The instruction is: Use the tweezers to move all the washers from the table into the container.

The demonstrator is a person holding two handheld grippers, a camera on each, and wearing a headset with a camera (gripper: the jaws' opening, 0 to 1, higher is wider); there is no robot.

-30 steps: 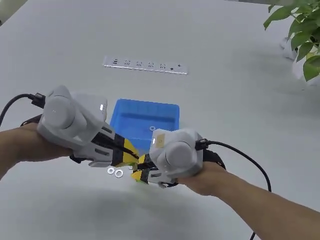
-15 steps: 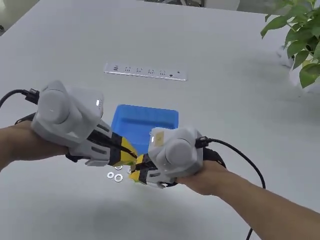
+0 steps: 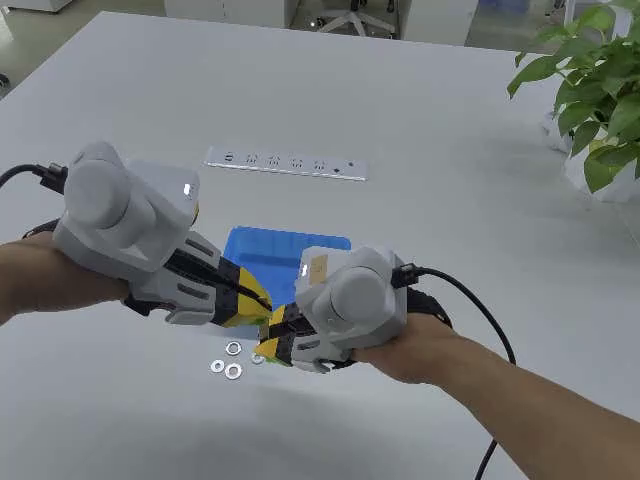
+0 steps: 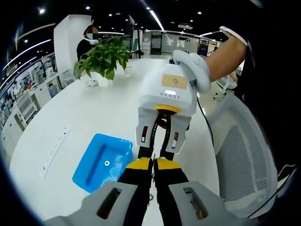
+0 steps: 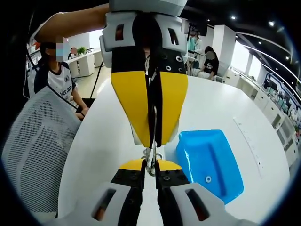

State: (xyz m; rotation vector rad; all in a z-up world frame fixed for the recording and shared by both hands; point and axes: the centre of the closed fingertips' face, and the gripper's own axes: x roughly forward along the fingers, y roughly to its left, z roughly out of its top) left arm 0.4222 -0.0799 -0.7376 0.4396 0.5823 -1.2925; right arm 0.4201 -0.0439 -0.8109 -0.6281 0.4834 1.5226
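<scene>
Head view: washers (image 3: pixel 232 371) lie on worktop (image 3: pixel 450 150) just beside near edge of blue container (image 3: pixel 290 252); single washer (image 5: pixel 208 179) sits inside container; left gripper (image 3: pixel 260 300) and right gripper (image 3: pixel 268 349), fingers clenched together on tweezers (image 5: pixel 152 123), hover over that near edge; task judged barely begun.

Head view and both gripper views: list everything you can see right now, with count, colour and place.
table: one, white, under everything
container: one, blue, on the table just beyond the grippers
washers: four visible, silver, on the table nearer than the container; one more inside it
power strip: one, white, beyond the container
plant: one, green, far right of the table
chair: one, white mesh, beside the table
tweezers: one, metal, between both grippers' jaws
left gripper: grey, yellow tips, shut on the tweezers
right gripper: same colours, shut on the tweezers
</scene>
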